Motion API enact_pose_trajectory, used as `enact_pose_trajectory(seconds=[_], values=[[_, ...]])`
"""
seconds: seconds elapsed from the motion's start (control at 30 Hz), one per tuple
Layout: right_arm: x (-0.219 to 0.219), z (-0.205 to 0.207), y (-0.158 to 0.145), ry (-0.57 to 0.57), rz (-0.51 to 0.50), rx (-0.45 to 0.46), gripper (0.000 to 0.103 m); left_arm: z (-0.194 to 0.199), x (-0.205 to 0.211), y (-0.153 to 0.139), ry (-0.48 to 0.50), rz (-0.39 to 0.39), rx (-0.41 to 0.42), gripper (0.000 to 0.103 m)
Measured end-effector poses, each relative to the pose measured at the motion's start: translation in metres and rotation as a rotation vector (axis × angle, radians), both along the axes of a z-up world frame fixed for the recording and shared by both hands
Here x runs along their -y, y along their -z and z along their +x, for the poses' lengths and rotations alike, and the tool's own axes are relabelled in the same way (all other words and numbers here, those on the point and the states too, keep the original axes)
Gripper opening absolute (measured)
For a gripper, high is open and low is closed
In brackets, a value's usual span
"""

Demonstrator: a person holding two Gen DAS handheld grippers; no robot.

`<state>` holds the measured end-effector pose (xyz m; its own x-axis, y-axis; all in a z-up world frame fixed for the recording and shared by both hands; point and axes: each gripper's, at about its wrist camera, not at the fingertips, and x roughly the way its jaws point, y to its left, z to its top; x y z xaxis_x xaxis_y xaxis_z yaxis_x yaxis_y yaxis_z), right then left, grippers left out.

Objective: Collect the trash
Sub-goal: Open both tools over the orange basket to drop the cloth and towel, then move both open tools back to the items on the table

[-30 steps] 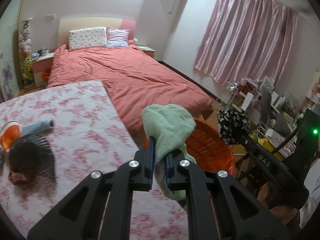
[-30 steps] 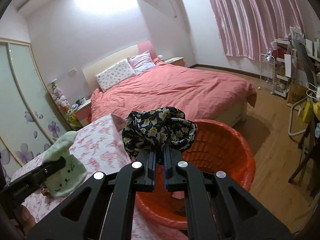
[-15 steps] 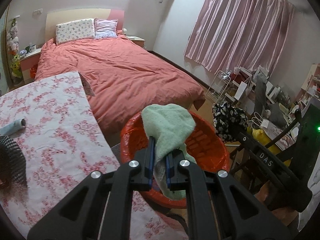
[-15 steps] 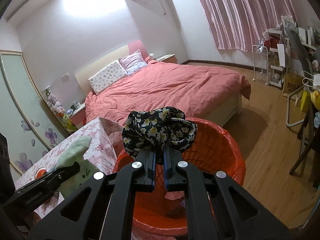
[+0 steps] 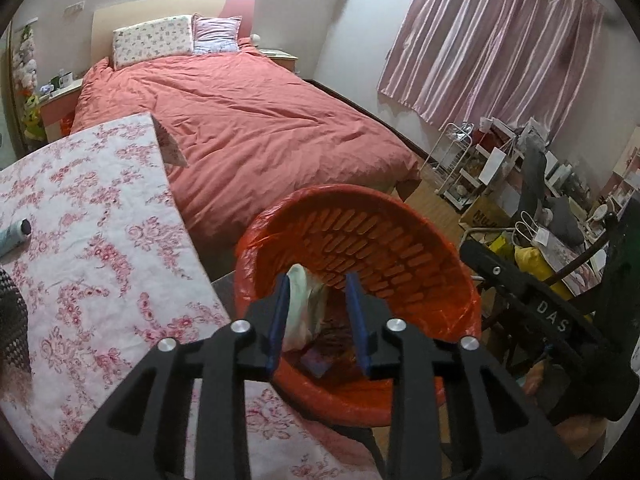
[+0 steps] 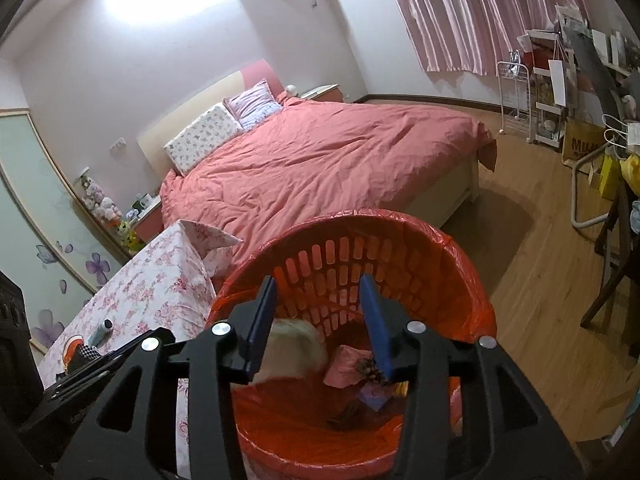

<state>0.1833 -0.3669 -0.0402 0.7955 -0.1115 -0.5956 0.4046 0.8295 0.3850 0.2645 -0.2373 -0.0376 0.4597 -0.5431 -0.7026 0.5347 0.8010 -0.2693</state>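
An orange slotted basket (image 5: 384, 236) lined with an orange bag stands beside the table; it also shows in the right wrist view (image 6: 404, 240). My left gripper (image 5: 318, 316) is open above the basket, with the pale green cloth (image 5: 300, 304) lying inside, blurred, below its left finger. My right gripper (image 6: 320, 328) is open above the basket too. A blurred pale lump (image 6: 296, 344), pink scraps (image 6: 348, 364) and a dark piece (image 6: 370, 366) lie in the basket. The right gripper's body (image 5: 532, 312) shows in the left wrist view.
A table with a pink floral cloth (image 5: 92, 240) is on the left, with a grey tube (image 5: 14, 234) and a dark mesh item (image 5: 12, 320). A red bed (image 5: 240, 120) lies behind. Cluttered shelves and chairs (image 5: 520, 184) stand on the right.
Both grippers moved over the basket and opened. The green cloth left the left gripper and the floral cloth left the right gripper; both dropped into the basket.
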Motion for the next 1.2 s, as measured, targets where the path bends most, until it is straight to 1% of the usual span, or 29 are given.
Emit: enact_pose_trajectory(seconds=[0.13,0.23,0.33,0.5,0.63,0.7,0.77,0.83,0.9,0.97,1.1,1.2], values=[[-0.007,0.002,-0.005,-0.008,-0.006,-0.002,0.044,-0.002,-0.016,-0.004,-0.027,0.005,0.015,0.039],[-0.017,0.006,-0.009,-0.03,-0.017,-0.001,0.044,-0.006,-0.036,-0.008,-0.059,0.018,0.038,0.044],[-0.035,0.012,-0.013,-0.068,-0.032,-0.003,0.044,-0.006,-0.062,-0.011,-0.101,0.033,0.05,0.045],[-0.072,0.023,-0.017,-0.155,-0.06,-0.01,0.044,-0.006,-0.126,-0.01,-0.212,0.058,0.058,0.049],[-0.109,0.036,-0.018,-0.242,-0.068,-0.019,0.044,-0.005,-0.182,-0.008,-0.315,0.088,0.062,0.052],[-0.13,0.042,-0.018,-0.286,-0.07,-0.025,0.044,-0.004,-0.215,-0.007,-0.379,0.108,0.065,0.055],[-0.157,0.05,-0.019,-0.34,-0.073,-0.028,0.044,-0.005,-0.25,-0.007,-0.45,0.129,0.071,0.057],[-0.186,0.058,-0.02,-0.402,-0.081,-0.031,0.044,-0.005,-0.275,-0.007,-0.506,0.151,0.079,0.06],[-0.206,0.063,-0.02,-0.443,-0.087,-0.034,0.044,-0.007,-0.303,-0.007,-0.57,0.173,0.084,0.061],[-0.233,0.071,-0.019,-0.498,-0.098,-0.042,0.044,-0.008,-0.332,-0.004,-0.622,0.176,0.072,0.062],[-0.276,0.084,-0.013,-0.572,-0.123,-0.061,0.044,-0.016,-0.371,-0.001,-0.68,0.175,0.057,0.063],[-0.296,0.092,-0.009,-0.593,-0.132,-0.081,0.044,-0.019,-0.392,0.002,-0.708,0.17,0.049,0.064]])
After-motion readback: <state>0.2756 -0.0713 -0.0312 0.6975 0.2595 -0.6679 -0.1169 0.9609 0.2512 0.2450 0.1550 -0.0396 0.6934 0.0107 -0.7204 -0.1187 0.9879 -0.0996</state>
